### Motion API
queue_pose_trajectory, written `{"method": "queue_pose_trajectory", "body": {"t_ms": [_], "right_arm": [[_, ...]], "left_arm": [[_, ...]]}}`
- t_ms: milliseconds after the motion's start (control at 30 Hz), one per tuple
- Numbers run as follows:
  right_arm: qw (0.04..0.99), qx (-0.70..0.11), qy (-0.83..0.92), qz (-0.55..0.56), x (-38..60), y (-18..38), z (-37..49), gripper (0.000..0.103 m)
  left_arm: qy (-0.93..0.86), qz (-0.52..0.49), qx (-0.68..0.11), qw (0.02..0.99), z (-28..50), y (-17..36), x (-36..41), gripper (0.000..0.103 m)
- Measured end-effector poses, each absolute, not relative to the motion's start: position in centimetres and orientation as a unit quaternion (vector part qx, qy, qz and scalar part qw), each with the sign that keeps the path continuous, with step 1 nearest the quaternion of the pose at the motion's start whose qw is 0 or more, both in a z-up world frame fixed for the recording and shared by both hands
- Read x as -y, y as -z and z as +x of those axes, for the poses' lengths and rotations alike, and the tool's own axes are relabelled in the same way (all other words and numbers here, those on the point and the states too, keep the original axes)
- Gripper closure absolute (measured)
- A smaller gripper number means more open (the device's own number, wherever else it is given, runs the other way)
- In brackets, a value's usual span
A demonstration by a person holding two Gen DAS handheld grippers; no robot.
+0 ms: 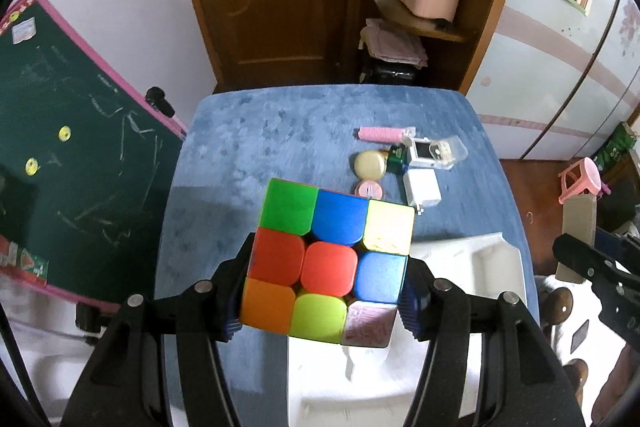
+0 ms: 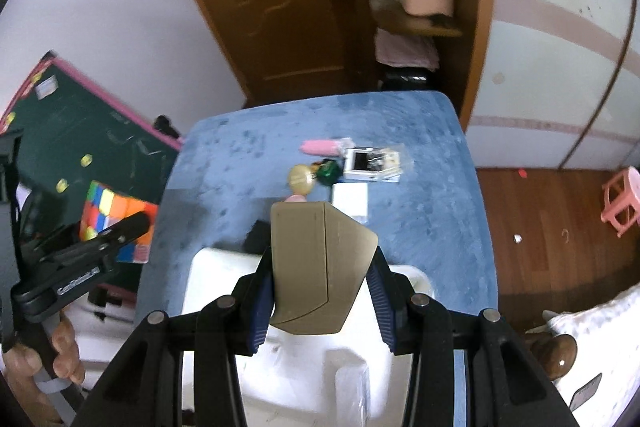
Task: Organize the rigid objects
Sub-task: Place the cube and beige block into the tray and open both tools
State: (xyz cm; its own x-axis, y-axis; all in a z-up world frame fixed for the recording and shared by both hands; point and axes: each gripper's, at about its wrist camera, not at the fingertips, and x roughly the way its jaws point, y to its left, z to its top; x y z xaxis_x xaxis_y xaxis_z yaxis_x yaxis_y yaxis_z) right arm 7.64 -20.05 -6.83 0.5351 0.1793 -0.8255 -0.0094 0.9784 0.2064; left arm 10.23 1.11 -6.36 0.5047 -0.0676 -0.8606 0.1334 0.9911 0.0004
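Observation:
My left gripper (image 1: 320, 303) is shut on a multicoloured puzzle cube (image 1: 328, 259) and holds it above the near part of the blue table (image 1: 280, 131). The cube also shows at the left of the right wrist view (image 2: 116, 215). My right gripper (image 2: 320, 303) is shut on a flat olive-gold angular box (image 2: 316, 267), held over a white moulded tray (image 2: 224, 267). The tray also shows in the left wrist view (image 1: 480, 267). The right gripper's fingers show at the right edge of the left wrist view (image 1: 592, 267).
Small items lie mid-table: a pink handle (image 1: 384, 134), a clear plastic case (image 1: 436, 151), a cream round disc (image 1: 370, 165), a green block (image 1: 398, 159), a white charger (image 1: 422, 187). A green chalkboard (image 1: 60, 147) leans at left. A door and shelves stand behind; a pink stool (image 2: 624, 203) at right.

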Motion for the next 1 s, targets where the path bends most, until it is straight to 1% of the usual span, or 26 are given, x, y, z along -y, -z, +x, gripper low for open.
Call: {"method": "queue_pose_trajectory", "body": {"t_ms": [200,433,833,1000], "right_arm": [[0.875,-0.472,-0.074,0.072,18.2,7.1,4.0,0.059],[0.865,-0.491,-0.075,0.066,16.9,10.2,1.3,0.059],[0.83,-0.552,-0.072,0.026,14.3,18.9,0.1,0.059],[0.814,-0.576,-0.074,0.005,13.3,21.6,0.0,0.059]], "left_arm": [[0.054,0.025,-0.508,0.859,7.6,8.3,-1.4,0.04],[0.057,0.035,-0.514,0.855,4.5,11.3,-0.8,0.04],[0.067,0.062,-0.543,0.835,2.2,18.5,-0.1,0.04],[0.081,0.065,-0.559,0.823,1.3,20.9,0.0,0.04]]}}
